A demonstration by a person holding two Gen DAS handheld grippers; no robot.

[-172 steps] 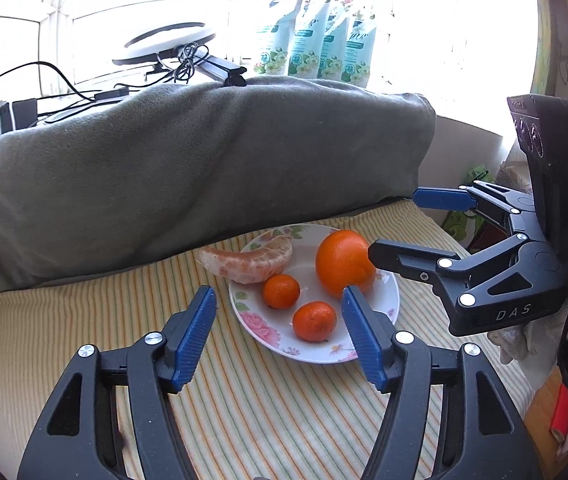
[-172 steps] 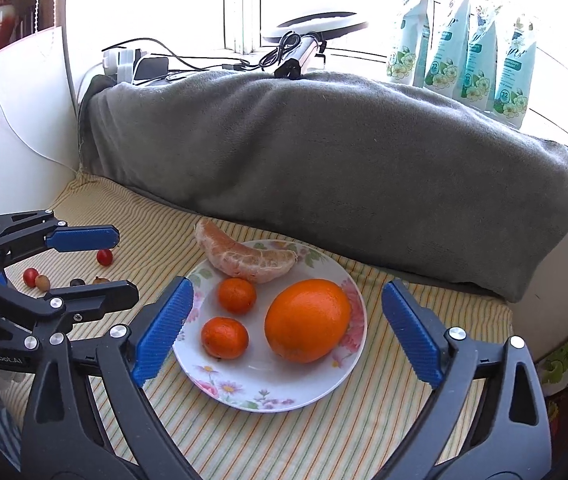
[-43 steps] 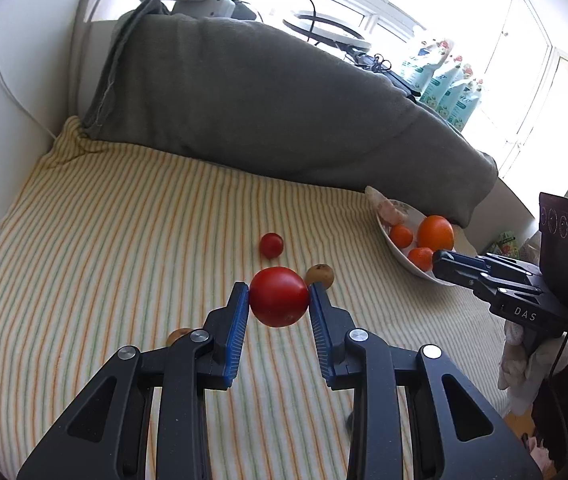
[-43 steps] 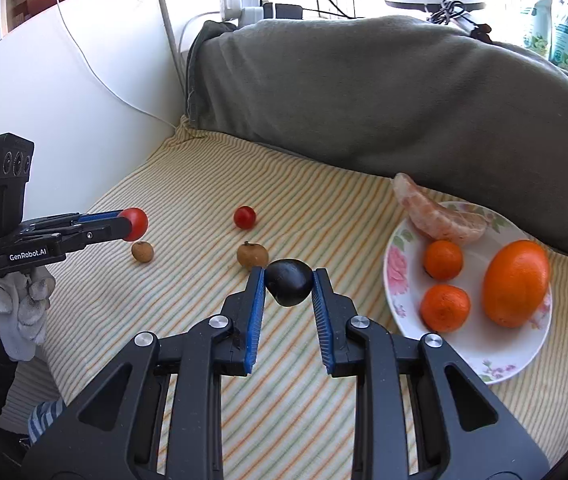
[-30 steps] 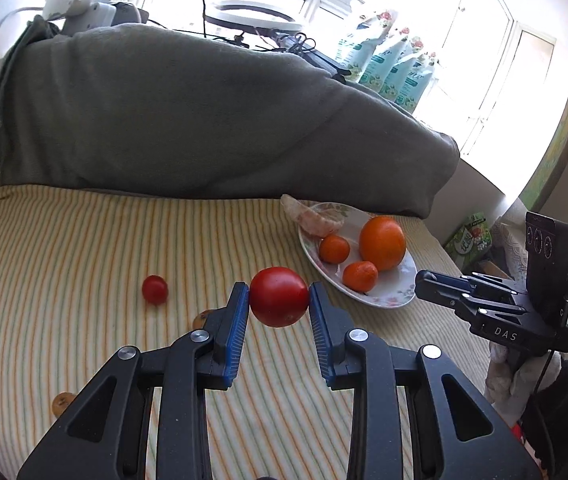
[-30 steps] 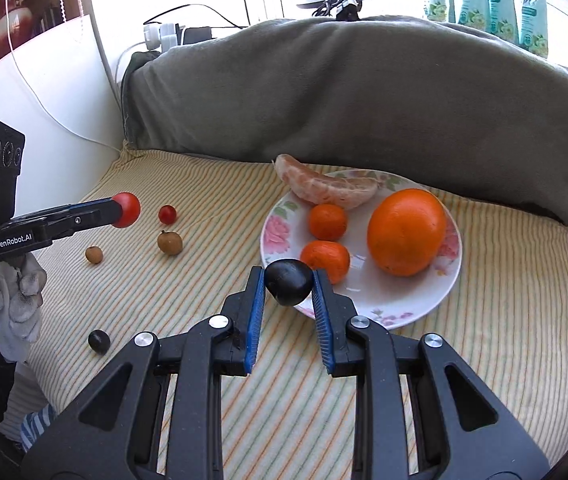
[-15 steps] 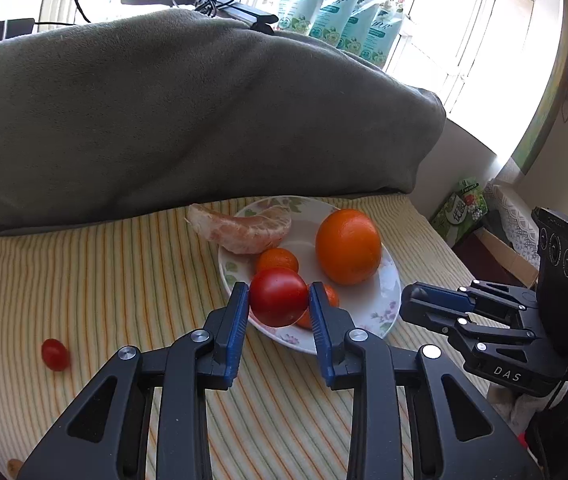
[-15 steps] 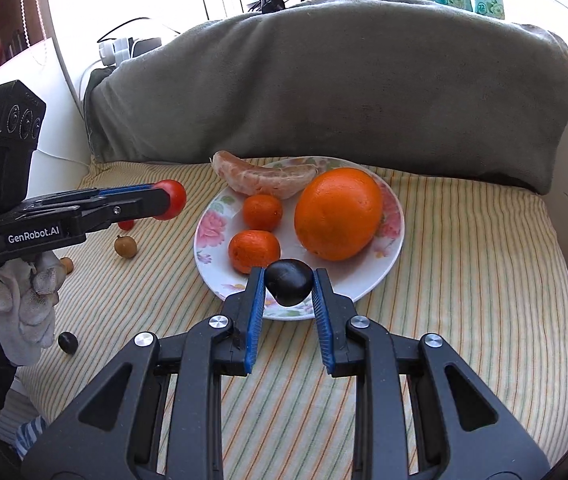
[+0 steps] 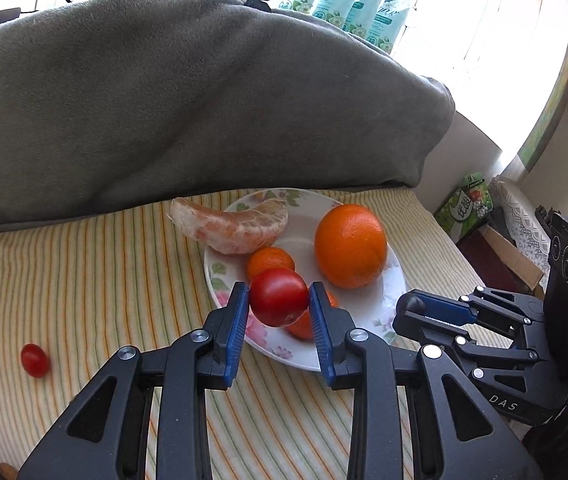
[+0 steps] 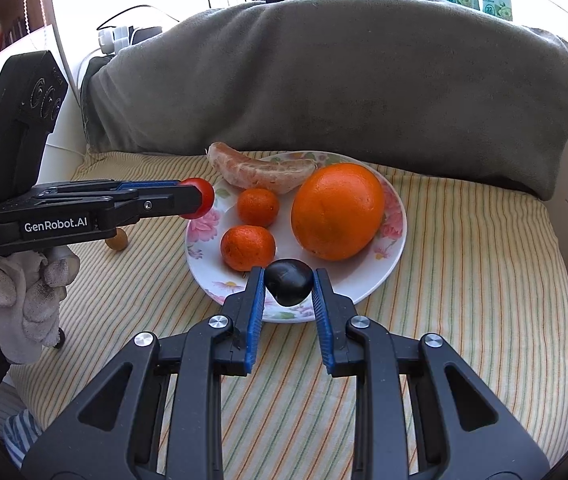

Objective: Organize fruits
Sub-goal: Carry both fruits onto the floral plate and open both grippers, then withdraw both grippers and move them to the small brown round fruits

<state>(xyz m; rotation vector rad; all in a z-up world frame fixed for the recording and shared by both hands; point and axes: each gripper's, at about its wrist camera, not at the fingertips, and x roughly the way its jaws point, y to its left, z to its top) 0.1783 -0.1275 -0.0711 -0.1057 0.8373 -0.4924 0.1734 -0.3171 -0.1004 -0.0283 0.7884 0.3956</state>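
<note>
Left claw [image 9: 279,299] clamped on red tomato [image 9: 279,297], above plate [image 9: 391,300] edge. Right claw [image 10: 287,284] clamped on dark fruit [image 10: 288,282], over plate's near rim.

- The left gripper [image 9: 279,307] reaches up from the bottom centre of its own view, jaws drawn in close on a red tomato [image 9: 279,297], blue pads pressing both sides.
- In the right wrist view it enters level from the left edge, held by a hand in a white glove [image 10: 24,280] at lower left.
- The right gripper [image 10: 287,294] rises from the bottom centre of its view, jaws nearly together, clamping a dark fruit [image 10: 288,282].
- In the left wrist view it sits at lower right, pointing left.
</note>
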